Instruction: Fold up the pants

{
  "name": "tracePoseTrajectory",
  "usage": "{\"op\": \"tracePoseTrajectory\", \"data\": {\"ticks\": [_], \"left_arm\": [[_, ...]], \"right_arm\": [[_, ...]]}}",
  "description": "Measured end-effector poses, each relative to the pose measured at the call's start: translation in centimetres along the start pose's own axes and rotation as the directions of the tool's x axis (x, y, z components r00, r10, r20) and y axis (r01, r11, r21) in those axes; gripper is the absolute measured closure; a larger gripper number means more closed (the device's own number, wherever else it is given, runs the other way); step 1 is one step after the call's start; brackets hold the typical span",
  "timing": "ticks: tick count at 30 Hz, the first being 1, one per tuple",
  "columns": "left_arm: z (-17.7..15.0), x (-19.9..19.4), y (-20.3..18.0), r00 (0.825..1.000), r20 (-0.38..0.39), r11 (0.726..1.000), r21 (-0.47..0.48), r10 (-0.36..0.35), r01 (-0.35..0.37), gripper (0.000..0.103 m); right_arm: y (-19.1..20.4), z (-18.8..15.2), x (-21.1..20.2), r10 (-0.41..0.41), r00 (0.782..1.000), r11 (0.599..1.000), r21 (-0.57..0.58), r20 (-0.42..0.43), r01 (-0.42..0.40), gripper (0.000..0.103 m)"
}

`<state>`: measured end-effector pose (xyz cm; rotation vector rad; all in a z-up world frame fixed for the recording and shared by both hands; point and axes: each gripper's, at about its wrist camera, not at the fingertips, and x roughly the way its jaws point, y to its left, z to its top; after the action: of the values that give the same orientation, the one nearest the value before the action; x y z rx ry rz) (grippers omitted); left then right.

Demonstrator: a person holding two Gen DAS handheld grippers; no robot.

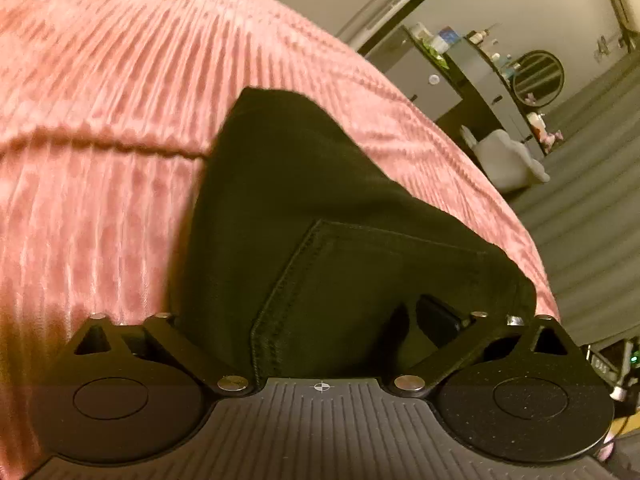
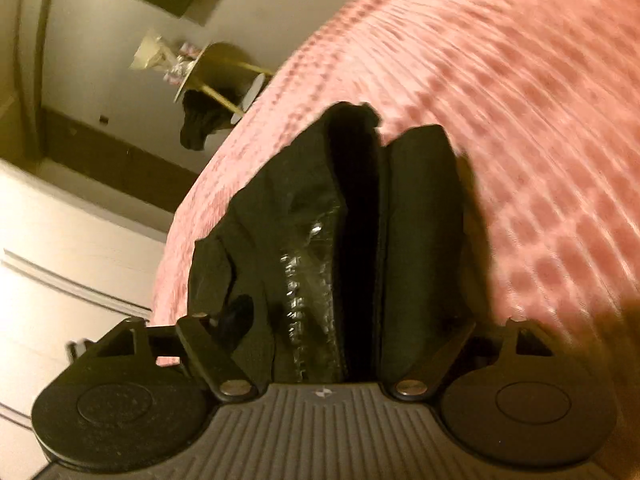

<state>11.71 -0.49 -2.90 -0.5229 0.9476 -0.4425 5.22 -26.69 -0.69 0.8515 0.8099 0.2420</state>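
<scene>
Left view, bedspread (image 1: 120,120): pink, ribbed, with one crease running across at the left; fills the left and middle of the frame.
Left view, pants (image 1: 320,208): black, bunched into a peak over the bedspread, stitched pocket seam showing at the middle.
Left claw (image 1: 320,320): fingers buried in the black cloth; only a dark piece showing at the right; linkages spread wide; clamped on the pants, cloth bulging between the arms right down to the body.
Left view, room at right: grey floor, a dresser (image 1: 472,76) carrying small bottles, a round mirror (image 1: 538,78), a pale stuffed toy (image 1: 508,160) on the floor beside the bed.
Right view, room at left: white panelled door or drawer front (image 2: 60,260), dark baseboard, a round side table (image 2: 216,76) tilted by the lens, a dark garment (image 2: 196,124) hanging from it.
Right view, pants (image 2: 300,220): black, held up in two thick folds with a deep dark gap between them; a shiny strip, perhaps a zipper, on the left fold; blurred.
Right claw (image 2: 360,320): fingertips hidden inside the cloth; gripping the pants, fabric packed between the arms.
Right view, bedspread (image 2: 520,100): same pink ribbed cover, blurred, behind and to the right of the folds.
</scene>
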Motion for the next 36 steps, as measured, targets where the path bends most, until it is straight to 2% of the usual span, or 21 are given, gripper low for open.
{"op": "tracePoseTrajectory", "data": {"ticks": [2, 4, 9, 11, 13, 14, 15, 16, 17, 18, 19, 20, 21, 23, 24, 26, 30, 32, 36], "left_arm": [[0.1, -0.7, -1.1, 1.000, 0.028, 1.000, 0.017, 0.007, -0.008, 0.004], [0.5, -1.4, -2.3, 0.999, 0.052, 0.999, 0.044, -0.004, 0.002, 0.004], [2.1, -3.3, -4.6, 0.991, 0.130, 0.996, 0.083, -0.033, 0.023, 0.004], [3.3, -4.0, -5.4, 0.984, 0.179, 0.994, 0.112, -0.023, 0.003, 0.004], [4.8, -4.9, -5.7, 0.976, 0.216, 0.995, 0.096, -0.026, 0.005, 0.004], [5.6, -5.1, -5.7, 0.974, 0.225, 0.997, 0.083, -0.021, 0.002, 0.004], [6.6, -5.2, -5.7, 0.974, 0.227, 0.996, 0.078, 0.017, -0.035, 0.003], [7.3, -5.2, -5.7, 0.969, 0.229, 0.991, 0.077, 0.087, -0.107, 0.003], [7.8, -5.3, -5.8, 0.948, 0.249, 0.973, 0.071, 0.197, -0.221, 0.003], [7.9, -5.7, -5.9, 0.898, 0.300, 0.932, 0.065, 0.322, -0.355, 0.002], [7.7, -6.2, -5.8, 0.860, 0.333, 0.901, 0.064, 0.386, -0.429, 0.002], [7.3, -6.5, -5.5, 0.845, 0.347, 0.887, 0.070, 0.408, -0.457, 0.002], [6.6, -6.8, -5.0, 0.853, 0.339, 0.893, 0.076, 0.396, -0.444, 0.001], [5.0, -6.9, -3.8, 0.891, 0.291, 0.924, 0.052, 0.348, -0.378, 0.001], [4.0, -6.8, -3.2, 0.904, 0.262, 0.934, 0.020, 0.339, -0.356, 0.001], [1.8, -6.6, -2.1, 0.916, 0.235, 0.945, -0.033, 0.324, -0.326, 0.001], [-1.9, -6.7, -1.1, 0.920, 0.213, 0.943, -0.123, 0.329, -0.309, 0.001], [-2.3, -6.8, -0.8, 0.924, 0.201, 0.945, -0.112, 0.325, -0.308, 0.001], [-2.9, -5.4, -0.6, 0.924, 0.181, 0.941, -0.080, 0.338, -0.328, 0.001]], "right_arm": [[0.7, 0.2, -0.3, -0.001, 1.000, 1.000, -0.007, 0.009, 0.001, 0.041], [1.7, 0.6, -0.6, 0.009, 1.000, 0.999, -0.042, 0.021, -0.008, 0.047], [5.4, 2.8, -0.6, 0.040, 0.998, 0.992, -0.124, 0.044, -0.034, 0.050], [6.7, 4.0, -0.5, 0.064, 0.996, 0.987, -0.149, 0.068, -0.054, 0.050], [8.2, 5.6, -0.5, 0.071, 0.993, 0.982, -0.181, 0.094, -0.053, 0.049], [8.9, 6.4, -0.5, 0.054, 0.992, 0.981, -0.193, 0.117, -0.031, 0.042], [9.3, 7.4, -0.6, 0.023, 0.990, 0.982, -0.187, 0.139, 0.004, 0.037], [9.6, 8.3, -0.8, -0.032, 0.985, 0.981, -0.181, 0.171, 0.063, 0.032], [9.8, 8.8, -1.0, -0.101, 0.973, 0.975, -0.172, 0.206, 0.138, 0.029], [9.8, 8.9, -1.4, -0.158, 0.955, 0.966, -0.161, 0.250, 0.202, 0.027], [9.8, 8.7, -2.0, -0.184, 0.937, 0.957, -0.164, 0.297, 0.240, 0.020], [9.7, 8.1, -2.6, -0.180, 0.930, 0.955, -0.169, 0.322, 0.243, 0.016], [9.4, 7.4, -3.0, -0.159, 0.934, 0.960, -0.170, 0.320, 0.221, 0.016], [8.7, 5.8, -2.7, -0.137, 0.949, 0.971, -0.152, 0.284, 0.185, 0.016], [8.3, 5.0, -2.3, -0.127, 0.957, 0.976, -0.140, 0.262, 0.168, 0.016], [7.5, 3.4, -1.2, -0.093, 0.970, 0.988, -0.100, 0.225, 0.118, 0.016], [5.3, 1.7, 1.0, -0.125, 0.977, 0.992, -0.004, 0.170, 0.128, 0.018], [4.2, 1.7, 1.7, -0.125, 0.975, 0.992, 0.042, 0.185, 0.119, 0.024], [2.8, 1.9, 3.0, -0.098, 0.976, 0.987, 0.144, 0.194, 0.070, 0.024]]}}
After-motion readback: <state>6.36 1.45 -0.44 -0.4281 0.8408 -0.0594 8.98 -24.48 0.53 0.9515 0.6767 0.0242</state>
